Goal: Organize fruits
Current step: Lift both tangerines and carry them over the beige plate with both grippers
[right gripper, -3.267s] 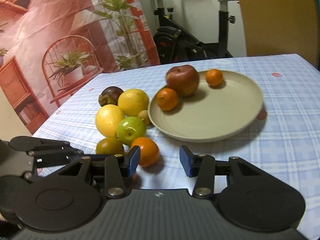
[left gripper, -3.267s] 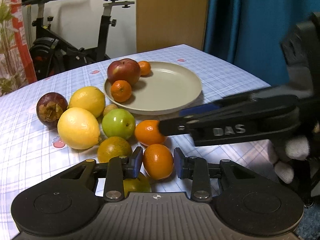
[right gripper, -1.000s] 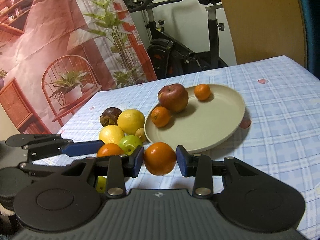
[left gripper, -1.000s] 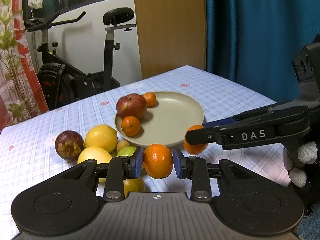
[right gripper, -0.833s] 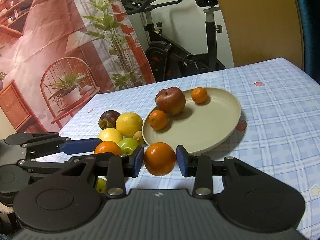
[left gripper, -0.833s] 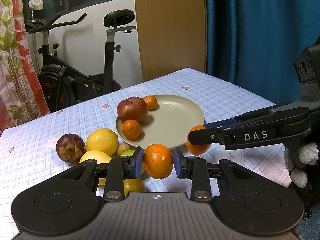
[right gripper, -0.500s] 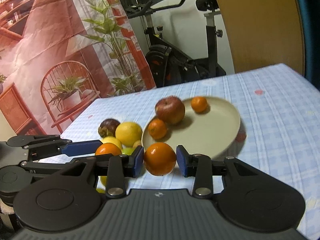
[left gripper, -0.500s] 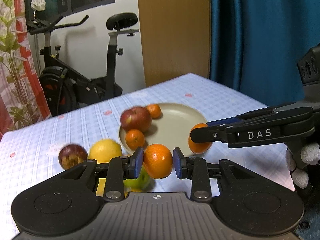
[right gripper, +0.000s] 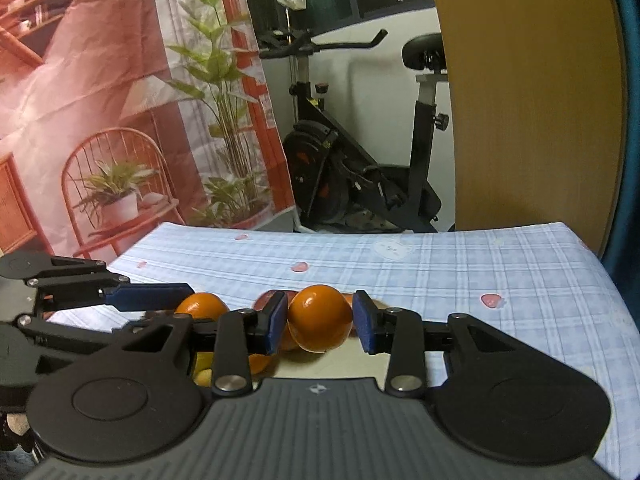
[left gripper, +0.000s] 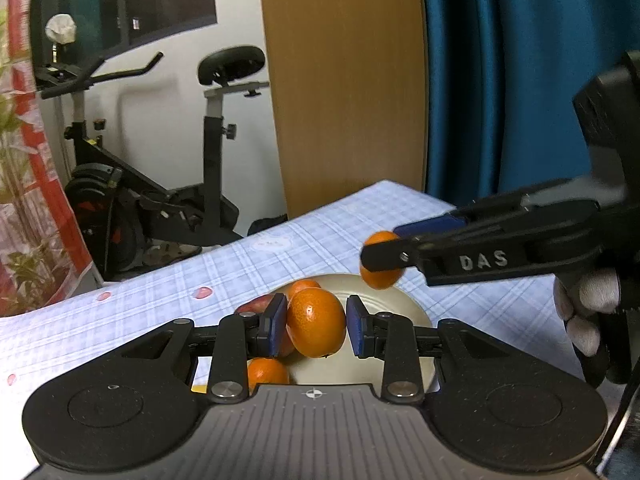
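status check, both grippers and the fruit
Left gripper shut on orange. Right gripper shut on second orange. Both above plate. Nothing blocking.

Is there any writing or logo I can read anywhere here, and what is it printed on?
"DAS": white letters on the side of the right gripper, as seen from the left wrist view.
The pale round print on the tablecloth is too blurred to tell whether it holds words.
No other writing shows, neither on the oranges nor on the exercise bike.
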`<state>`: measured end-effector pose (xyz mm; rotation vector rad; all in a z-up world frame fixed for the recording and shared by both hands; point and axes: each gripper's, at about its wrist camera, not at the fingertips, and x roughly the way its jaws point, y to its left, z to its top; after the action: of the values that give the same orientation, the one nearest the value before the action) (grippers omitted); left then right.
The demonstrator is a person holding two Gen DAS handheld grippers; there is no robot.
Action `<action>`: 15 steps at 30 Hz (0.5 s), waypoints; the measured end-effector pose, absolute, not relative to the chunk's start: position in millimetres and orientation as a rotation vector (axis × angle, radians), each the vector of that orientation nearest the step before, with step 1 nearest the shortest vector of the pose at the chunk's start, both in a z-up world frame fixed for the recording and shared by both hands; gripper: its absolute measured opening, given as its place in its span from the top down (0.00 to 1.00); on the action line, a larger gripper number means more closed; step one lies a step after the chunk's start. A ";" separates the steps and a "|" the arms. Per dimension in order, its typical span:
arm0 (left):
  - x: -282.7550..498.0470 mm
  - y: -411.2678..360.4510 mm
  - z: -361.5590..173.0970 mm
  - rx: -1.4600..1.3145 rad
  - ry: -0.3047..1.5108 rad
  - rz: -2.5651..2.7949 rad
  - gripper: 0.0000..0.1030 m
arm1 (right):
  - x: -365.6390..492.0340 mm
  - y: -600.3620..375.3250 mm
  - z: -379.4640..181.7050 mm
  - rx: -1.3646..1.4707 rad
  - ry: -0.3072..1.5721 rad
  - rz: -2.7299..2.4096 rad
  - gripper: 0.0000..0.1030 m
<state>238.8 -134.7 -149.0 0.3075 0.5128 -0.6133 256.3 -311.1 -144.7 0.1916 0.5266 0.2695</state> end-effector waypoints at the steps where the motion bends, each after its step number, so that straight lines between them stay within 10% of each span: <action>1: 243.5 -139.5 -153.6 0.313 0.525 -0.616 0.67 | 262.9 -314.4 -149.6 0.200 0.536 0.266 0.63; 15: 276.6 -175.1 -207.2 0.393 0.648 -0.645 0.67 | 323.3 -319.6 -206.9 0.193 0.677 0.294 0.63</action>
<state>276.6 -175.1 -207.2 0.3926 0.6478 -0.6452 323.3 -319.6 -206.9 0.1926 0.6772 0.2936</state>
